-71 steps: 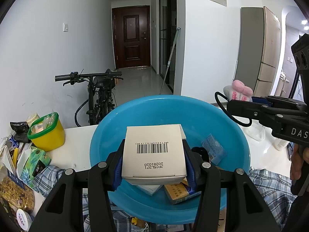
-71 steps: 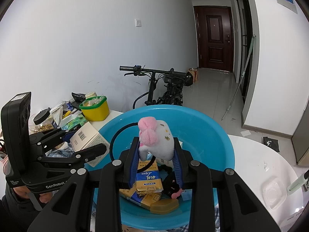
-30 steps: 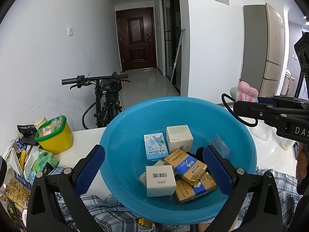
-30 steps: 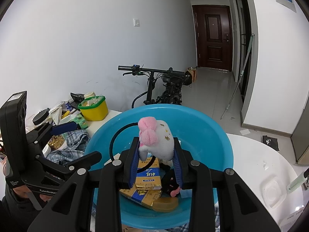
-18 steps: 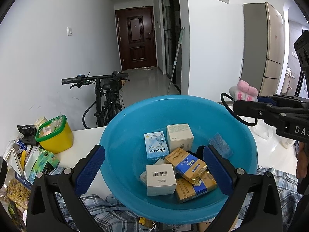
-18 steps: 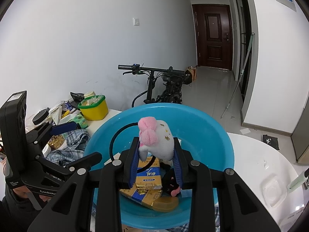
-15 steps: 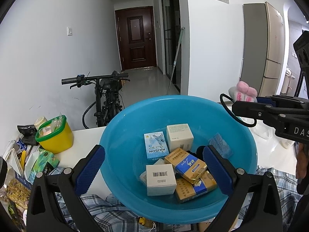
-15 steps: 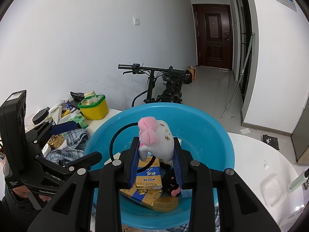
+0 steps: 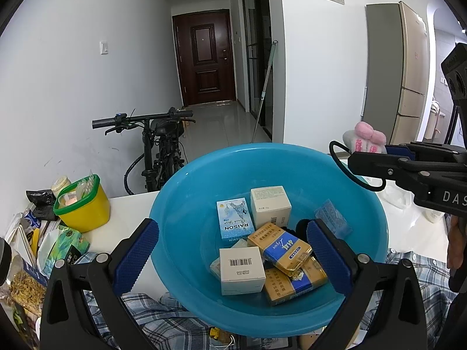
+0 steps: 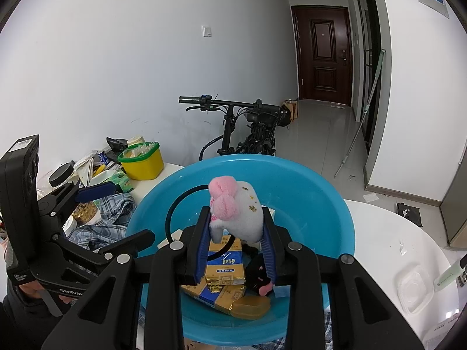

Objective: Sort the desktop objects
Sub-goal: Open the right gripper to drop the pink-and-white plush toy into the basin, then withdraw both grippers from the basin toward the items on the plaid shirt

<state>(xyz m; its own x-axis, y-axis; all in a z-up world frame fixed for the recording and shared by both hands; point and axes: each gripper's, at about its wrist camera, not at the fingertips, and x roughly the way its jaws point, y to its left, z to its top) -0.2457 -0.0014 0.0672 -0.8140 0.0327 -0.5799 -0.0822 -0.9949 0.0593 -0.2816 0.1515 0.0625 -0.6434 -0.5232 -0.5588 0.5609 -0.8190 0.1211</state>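
Your right gripper (image 10: pixel 236 240) is clamped on the plush toy (image 10: pixel 236 213) above the blue basin (image 10: pixel 327 204); your left gripper (image 9: pixel 230 250) hangs wide and empty. The toy's black loop (image 10: pixel 175 210) may snag a jaw, keeping it dangling.

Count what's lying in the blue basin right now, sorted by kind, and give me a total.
In the blue basin, as far as shows:
White boxes: 2
Blue RAISON box: 1
Gold-and-blue packs: 2
Clear blue packet: 1
Black plush item: 1
Amber plastic piece: 1
Total: 8; pieces buried underneath cannot be counted.
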